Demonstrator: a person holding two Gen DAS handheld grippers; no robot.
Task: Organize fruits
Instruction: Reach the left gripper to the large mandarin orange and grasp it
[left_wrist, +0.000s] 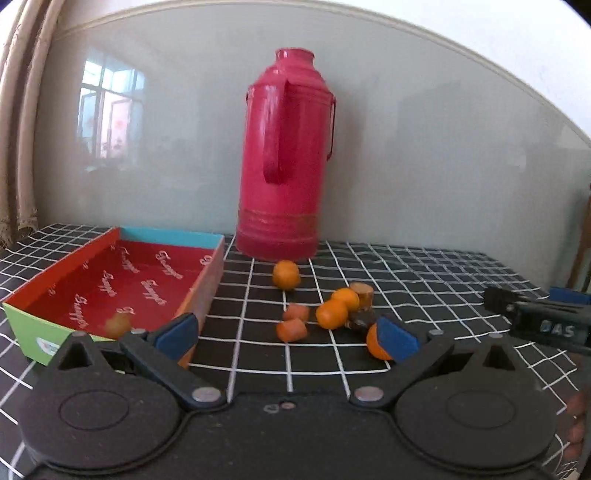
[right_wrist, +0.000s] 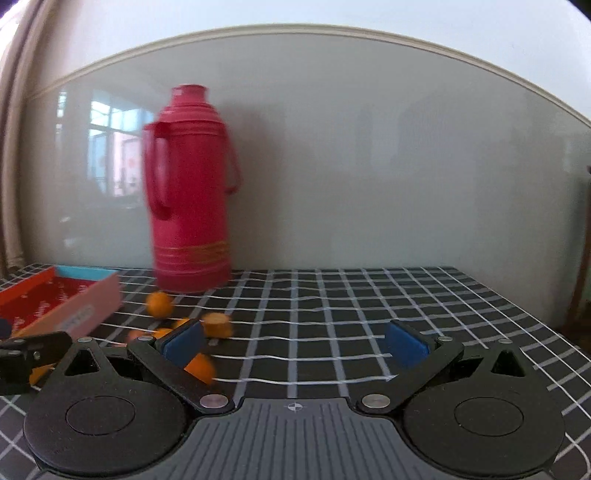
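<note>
Several small orange fruits (left_wrist: 332, 313) and orange chunks (left_wrist: 291, 329) lie in a loose cluster on the checked cloth, right of a red-lined cardboard box (left_wrist: 110, 280). One small fruit (left_wrist: 117, 325) lies inside the box near its front wall. My left gripper (left_wrist: 288, 338) is open and empty, just in front of the cluster; its right pad (left_wrist: 397, 338) is next to one orange (left_wrist: 375, 345). My right gripper (right_wrist: 295, 343) is open and empty, to the right of the fruits (right_wrist: 159, 303). The box shows at the left of the right wrist view (right_wrist: 74, 306).
A tall red thermos (left_wrist: 286, 158) stands behind the fruits against the grey wall panel; it also shows in the right wrist view (right_wrist: 190, 192). A brown cylinder piece (left_wrist: 362, 293) sits among the fruits. The other gripper's body (left_wrist: 539, 321) is at the right. The table's edge runs on the right.
</note>
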